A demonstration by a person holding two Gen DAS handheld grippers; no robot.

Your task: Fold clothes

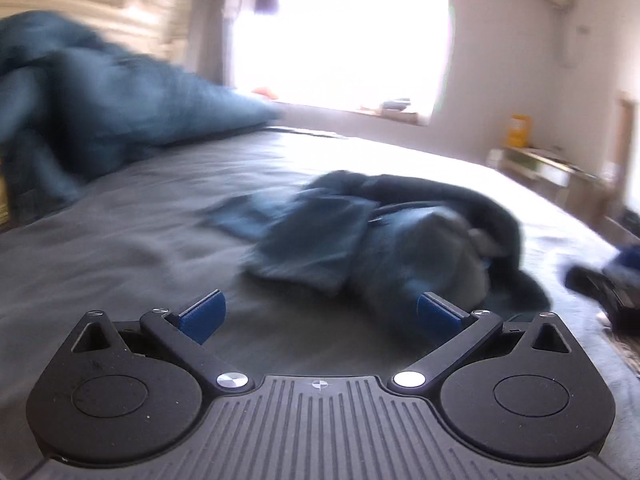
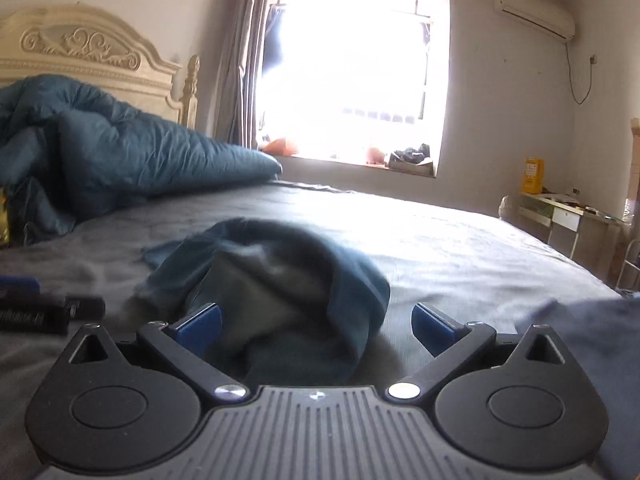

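Note:
A crumpled teal garment with a grey lining lies in a heap on the grey bed sheet. In the left wrist view it sits just ahead and to the right of my left gripper, which is open and holds nothing. The same garment fills the middle of the right wrist view, its near edge lying between the blue pads of my open right gripper. The right gripper also shows at the right edge of the left wrist view, and the left gripper at the left edge of the right wrist view.
A bunched teal duvet lies at the head of the bed by a cream carved headboard. A bright window is behind the bed. A small desk with a yellow box stands at the right wall. Blue cloth lies near right.

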